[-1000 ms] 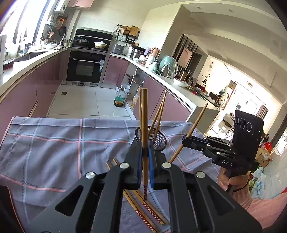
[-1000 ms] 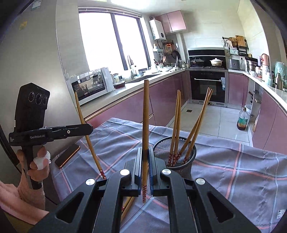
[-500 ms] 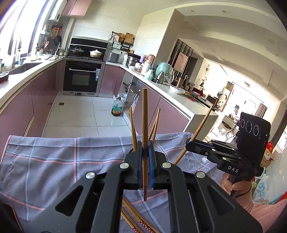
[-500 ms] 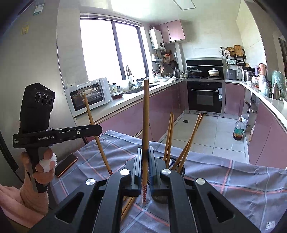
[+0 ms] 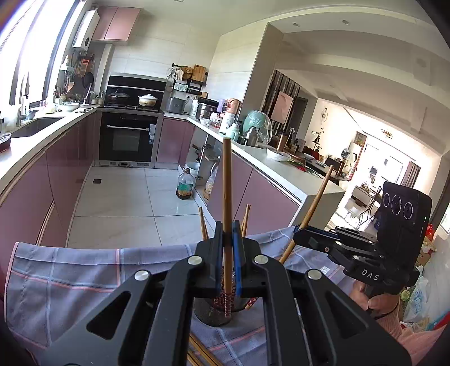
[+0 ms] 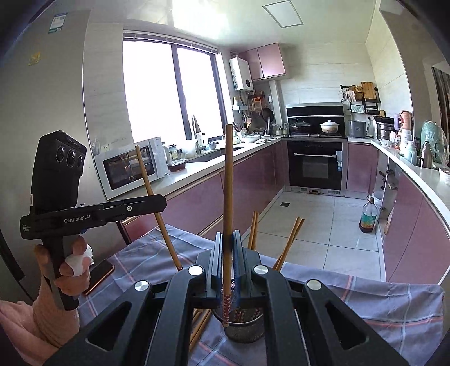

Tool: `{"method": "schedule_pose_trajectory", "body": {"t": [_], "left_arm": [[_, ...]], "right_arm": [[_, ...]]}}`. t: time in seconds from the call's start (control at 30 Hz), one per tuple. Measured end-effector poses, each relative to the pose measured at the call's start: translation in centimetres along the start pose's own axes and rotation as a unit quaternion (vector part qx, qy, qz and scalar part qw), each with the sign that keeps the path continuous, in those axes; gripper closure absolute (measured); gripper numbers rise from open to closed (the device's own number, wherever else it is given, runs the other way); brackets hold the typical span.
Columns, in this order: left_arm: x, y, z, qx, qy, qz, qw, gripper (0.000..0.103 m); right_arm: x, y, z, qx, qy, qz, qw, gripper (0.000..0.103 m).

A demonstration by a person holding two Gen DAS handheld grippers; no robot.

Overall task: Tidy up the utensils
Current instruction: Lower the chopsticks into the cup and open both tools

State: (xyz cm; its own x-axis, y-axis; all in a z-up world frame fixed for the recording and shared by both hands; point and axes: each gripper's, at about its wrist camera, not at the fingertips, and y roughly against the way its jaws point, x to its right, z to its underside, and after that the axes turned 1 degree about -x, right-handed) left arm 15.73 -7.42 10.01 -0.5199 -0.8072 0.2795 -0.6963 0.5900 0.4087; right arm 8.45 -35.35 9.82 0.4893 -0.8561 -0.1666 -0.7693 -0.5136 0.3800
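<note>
Both grippers rose above the mesh holder (image 6: pixel 244 326), jaws each pinching a chopstick (image 5: pixel 226 197).

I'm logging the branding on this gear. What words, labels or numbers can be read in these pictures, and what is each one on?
"DAS": on the body of the right hand-held gripper, left wrist view.
"GenRobot.AI": on the side of the left hand-held gripper, right wrist view.
Small white label beside "GenRobot.AI": too small to read.
Stickers on the fridge: blurred, unreadable.
Oven door label: unreadable.
Oil bottle label: unreadable.
</note>
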Motion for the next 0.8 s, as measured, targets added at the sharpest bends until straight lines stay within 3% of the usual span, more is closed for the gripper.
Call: {"method": "schedule_pose_trajectory", "body": {"t": [0.33, 0.8], "left_arm": [[0.5, -1.4, -0.3, -0.002, -0.009, -0.006, 0.9999, 0.096], [0.8, -4.6, 1.6, -0.058, -0.020, -0.022, 0.9979, 0.096]], "right_arm": [[0.0, -0.7, -0.2, 0.004, -0.008, 0.006, 1.000, 0.098], [0.8, -3.8, 0.9, -0.040, -0.024, 0.010, 0.999, 0.098]]}}
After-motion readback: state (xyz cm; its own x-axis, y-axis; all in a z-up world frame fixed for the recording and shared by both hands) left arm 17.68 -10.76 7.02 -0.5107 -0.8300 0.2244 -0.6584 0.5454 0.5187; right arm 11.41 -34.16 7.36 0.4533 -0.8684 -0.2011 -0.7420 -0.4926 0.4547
